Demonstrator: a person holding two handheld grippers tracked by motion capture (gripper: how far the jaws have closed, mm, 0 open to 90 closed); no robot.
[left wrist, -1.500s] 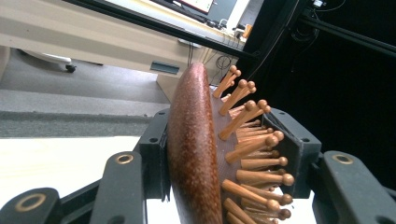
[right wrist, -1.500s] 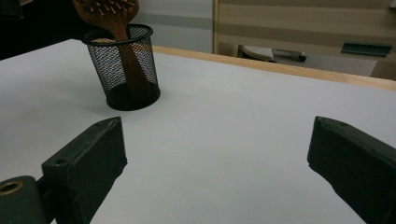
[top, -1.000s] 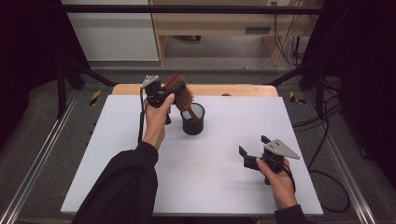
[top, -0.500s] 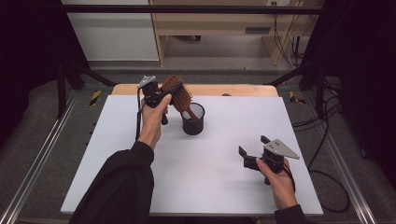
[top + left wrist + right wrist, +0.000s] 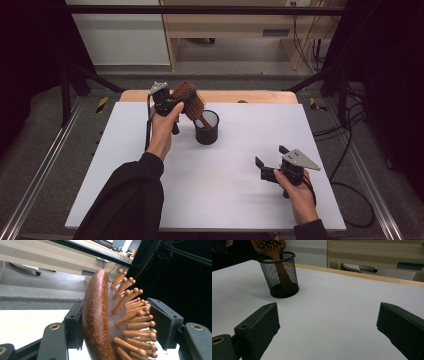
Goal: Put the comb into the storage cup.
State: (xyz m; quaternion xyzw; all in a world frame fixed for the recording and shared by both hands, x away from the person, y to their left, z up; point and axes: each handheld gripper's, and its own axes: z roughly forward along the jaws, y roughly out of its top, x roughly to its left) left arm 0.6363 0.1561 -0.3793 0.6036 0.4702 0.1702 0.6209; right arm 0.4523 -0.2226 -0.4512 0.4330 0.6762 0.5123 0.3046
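Note:
A brown wooden hairbrush (image 5: 189, 100) leans with its handle inside a black mesh cup (image 5: 206, 127) at the back of the white table. My left gripper (image 5: 176, 102) is raised around the brush head (image 5: 96, 315). Its jaws have just been opening. One pad sits close behind the wooden back, and the other stands a little off the bristle tips. My right gripper (image 5: 270, 156) rests low at the front right, open, with nothing between its jaws. In the right gripper view (image 5: 327, 315) the cup (image 5: 280, 277) and brush (image 5: 278, 255) appear far off at upper left.
The white table top (image 5: 225, 200) has a wooden strip (image 5: 260, 96) along its far edge. Metal rails run down both sides on the floor. A cable (image 5: 148, 125) hangs from my left gripper.
The left hand and the brush head have stayed about where they were, above the cup's left side. The right gripper has not moved.

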